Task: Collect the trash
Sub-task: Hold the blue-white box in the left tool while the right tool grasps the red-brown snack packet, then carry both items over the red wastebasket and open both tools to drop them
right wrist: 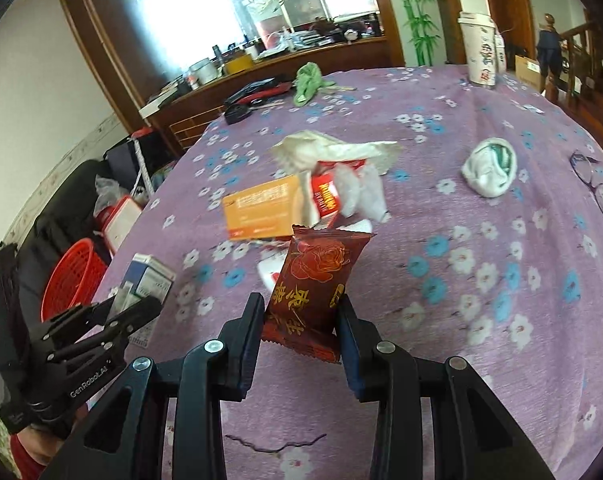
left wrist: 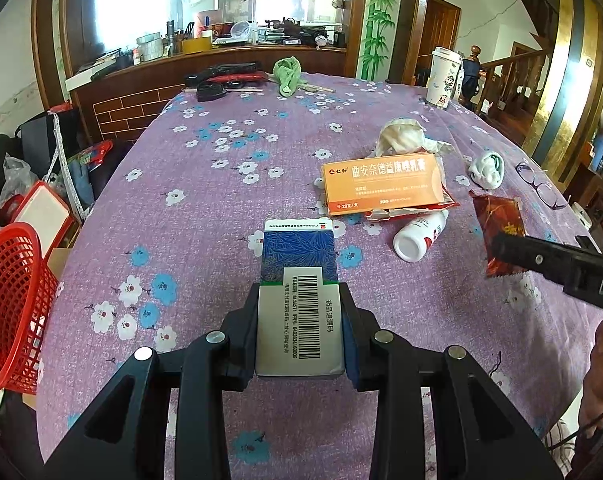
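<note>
A blue-and-white medicine box (left wrist: 297,256) with a barcode label is held above the table, my left gripper (left wrist: 299,292) shut on its near end. From the right wrist view the same box (right wrist: 149,280) and left gripper (right wrist: 129,308) show at the lower left. My right gripper (right wrist: 299,304) is shut on a dark red snack wrapper (right wrist: 317,272) printed with a rose, lifted off the cloth. In the left wrist view that wrapper (left wrist: 499,216) hangs from the right gripper (left wrist: 501,248) at the right edge. An orange box (left wrist: 381,180), a white bottle (left wrist: 419,236) and crumpled tissue (left wrist: 405,136) lie mid-table.
A red mesh basket (left wrist: 13,300) stands off the table's left edge, beside a red-and-white box. A balled white-and-green cloth (left wrist: 487,168) and glasses (left wrist: 541,186) lie to the right. A paper cup (left wrist: 443,76), a green rag (left wrist: 287,74) and dark items sit at the far end.
</note>
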The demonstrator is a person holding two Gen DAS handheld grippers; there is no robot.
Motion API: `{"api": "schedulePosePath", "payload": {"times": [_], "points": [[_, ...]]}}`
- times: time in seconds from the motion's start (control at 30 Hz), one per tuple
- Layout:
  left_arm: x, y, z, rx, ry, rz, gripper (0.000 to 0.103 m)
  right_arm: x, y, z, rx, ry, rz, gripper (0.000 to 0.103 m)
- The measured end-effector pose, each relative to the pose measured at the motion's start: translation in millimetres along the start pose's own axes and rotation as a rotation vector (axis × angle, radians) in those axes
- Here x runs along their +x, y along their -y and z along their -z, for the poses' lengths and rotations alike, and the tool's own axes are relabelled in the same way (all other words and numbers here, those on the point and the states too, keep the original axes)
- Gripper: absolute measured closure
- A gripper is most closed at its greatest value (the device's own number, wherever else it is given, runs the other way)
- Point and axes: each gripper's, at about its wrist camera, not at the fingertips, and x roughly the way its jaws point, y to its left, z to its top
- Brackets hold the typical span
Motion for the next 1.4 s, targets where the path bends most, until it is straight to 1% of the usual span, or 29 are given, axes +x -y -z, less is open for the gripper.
{"api": "schedulePosePath", "payload": {"times": [0.43, 1.4], "points": [[-4.0, -1.9, 3.4, 0.002, 0.003, 0.000, 0.070, 6.8, -17.3, 2.6, -0.048, -0.023, -0.012, 0.065], [-18.8, -36.7, 7.1, -0.064, 0.025, -0.007, 0.070, 23.0, -63.8, 2.6, -0.155, -0.071, -0.035, 0.065]]}}
